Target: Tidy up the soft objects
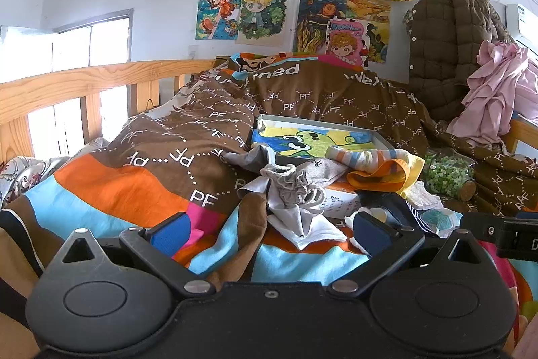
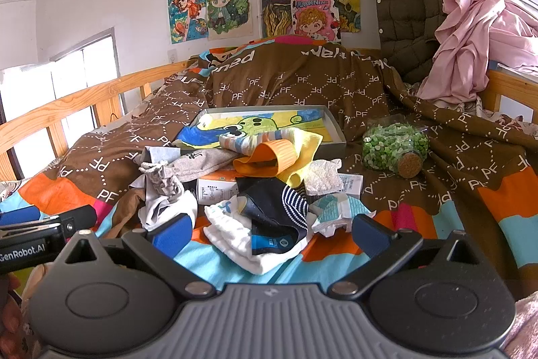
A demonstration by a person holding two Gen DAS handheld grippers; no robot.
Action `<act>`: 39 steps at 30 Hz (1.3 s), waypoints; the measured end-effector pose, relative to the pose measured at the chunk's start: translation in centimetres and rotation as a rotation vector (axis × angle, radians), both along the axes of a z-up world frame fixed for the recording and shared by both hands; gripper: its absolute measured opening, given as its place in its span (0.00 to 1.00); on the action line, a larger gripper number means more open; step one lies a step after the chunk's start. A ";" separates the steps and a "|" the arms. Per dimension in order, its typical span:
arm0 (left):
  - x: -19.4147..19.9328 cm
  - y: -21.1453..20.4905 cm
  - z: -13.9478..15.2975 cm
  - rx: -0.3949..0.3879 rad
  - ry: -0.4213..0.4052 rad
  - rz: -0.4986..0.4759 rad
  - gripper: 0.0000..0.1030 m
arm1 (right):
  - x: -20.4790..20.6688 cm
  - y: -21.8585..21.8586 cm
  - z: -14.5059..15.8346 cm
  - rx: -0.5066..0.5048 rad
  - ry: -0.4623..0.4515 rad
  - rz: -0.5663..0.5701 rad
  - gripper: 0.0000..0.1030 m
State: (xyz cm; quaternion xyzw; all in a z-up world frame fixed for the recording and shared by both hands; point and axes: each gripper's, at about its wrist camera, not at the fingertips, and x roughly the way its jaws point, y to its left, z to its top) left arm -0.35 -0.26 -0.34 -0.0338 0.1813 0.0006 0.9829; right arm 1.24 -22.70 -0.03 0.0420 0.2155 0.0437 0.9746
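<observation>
A pile of socks and small cloths lies on the bed. In the left wrist view a grey sock (image 1: 289, 187) and a white-grey cloth (image 1: 302, 224) lie just ahead of my open, empty left gripper (image 1: 269, 232). An orange-yellow sock (image 1: 383, 174) lies behind, on the right. In the right wrist view my open, empty right gripper (image 2: 269, 232) hovers before a black striped sock (image 2: 279, 207) and a white sock (image 2: 235, 238). The orange-yellow sock (image 2: 279, 160), a striped sock (image 2: 255, 140) and a grey sock (image 2: 191, 167) lie beyond.
A shallow grey box (image 2: 333, 130) with a drawing stands behind the pile. A corked jar of green bits (image 2: 396, 147) lies at the right. A small carton (image 2: 215, 187) sits under the socks. Wooden rail (image 1: 67, 90) at left; jacket (image 2: 410, 5) and pink cloth (image 2: 470, 39) at right.
</observation>
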 end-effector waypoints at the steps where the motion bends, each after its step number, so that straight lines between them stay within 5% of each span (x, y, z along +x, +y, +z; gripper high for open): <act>1: 0.0 0.0 0.0 -0.001 0.001 0.000 0.99 | 0.0 0.0 0.0 0.000 0.000 0.000 1.00; 39: 0.1 0.3 -0.3 0.000 0.002 0.004 0.99 | 0.0 0.0 0.0 0.000 0.003 0.000 1.00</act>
